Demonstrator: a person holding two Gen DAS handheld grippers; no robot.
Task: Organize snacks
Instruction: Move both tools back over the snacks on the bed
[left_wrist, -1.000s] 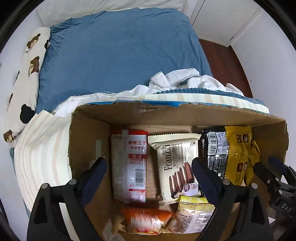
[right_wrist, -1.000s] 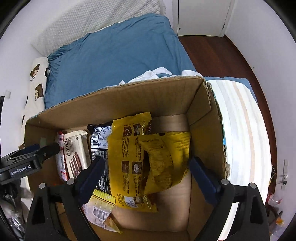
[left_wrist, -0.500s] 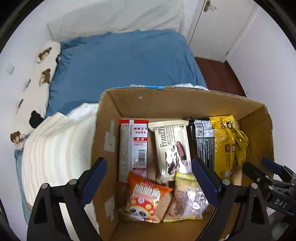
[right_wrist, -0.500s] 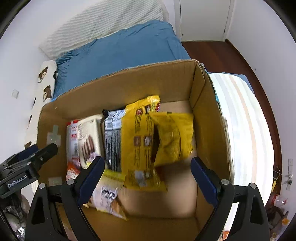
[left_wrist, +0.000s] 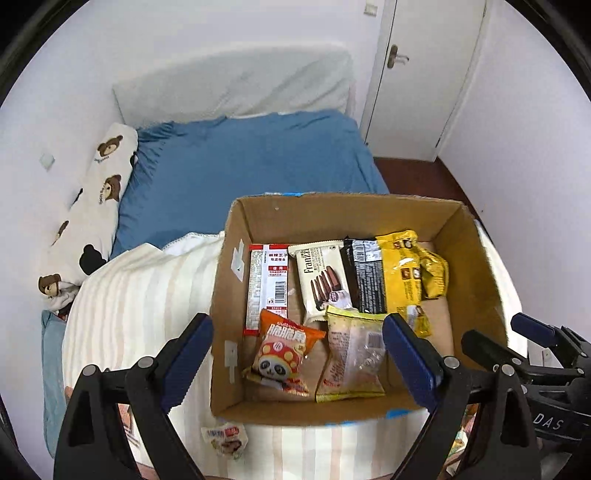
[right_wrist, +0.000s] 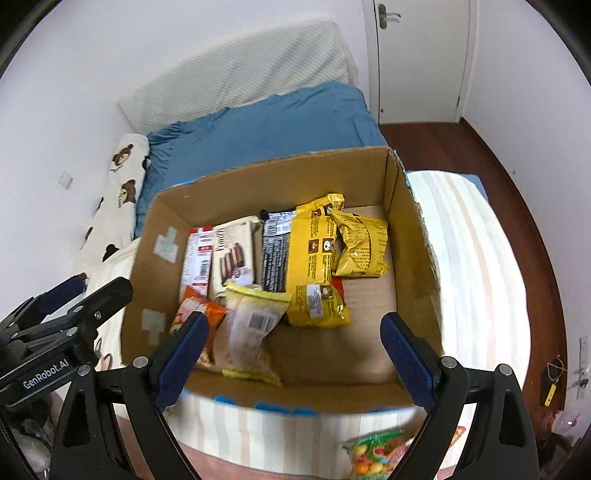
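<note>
In the left wrist view, the cardboard box (left_wrist: 476, 266) is sitting mid-frame on a striped blanket (left_wrist: 140, 295), its right half of the floor lying bare while snack packets (left_wrist: 325, 273) are filling the left and middle. The left gripper (left_wrist: 297, 354) is pointing steeply down over the near rim, spread wide, holding nothing.

In the right wrist view, the box (right_wrist: 413, 236) is showing open floor at lower right. The right gripper (right_wrist: 293, 350) is hanging above it, spread wide, touching nothing. A candy bag (right_wrist: 373, 456) is lying at the bottom edge, outside the box.
</note>
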